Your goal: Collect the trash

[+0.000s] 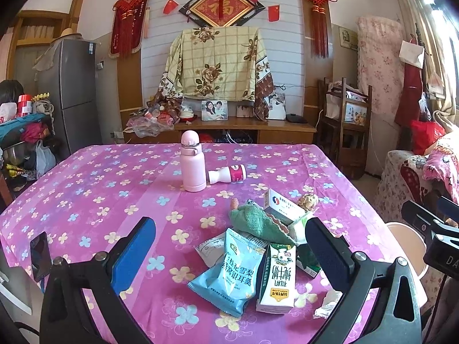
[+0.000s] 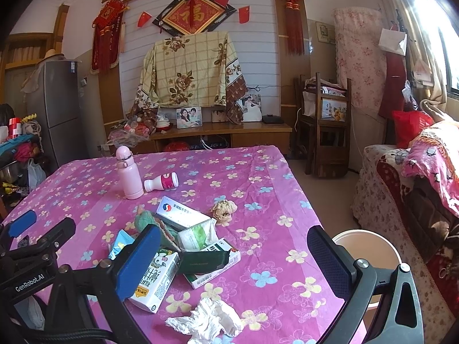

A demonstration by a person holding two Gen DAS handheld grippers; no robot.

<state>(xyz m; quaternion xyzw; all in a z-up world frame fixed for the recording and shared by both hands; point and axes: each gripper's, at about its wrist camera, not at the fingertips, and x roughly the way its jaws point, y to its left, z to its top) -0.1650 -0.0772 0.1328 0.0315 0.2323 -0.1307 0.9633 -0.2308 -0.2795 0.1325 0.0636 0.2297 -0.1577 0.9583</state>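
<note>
A table under a pink flowered cloth carries an upright pink bottle with a small white bottle lying beside it. Nearer lie a milk carton, snack bag, medicine boxes, green cloth and crumpled tissue.

My two grippers, the left gripper and the right gripper, are black frames with silver screws and blue finger pads, dotted on one side, and white "GenRobot.AI" lettering shows at the frame's lower left.
</note>
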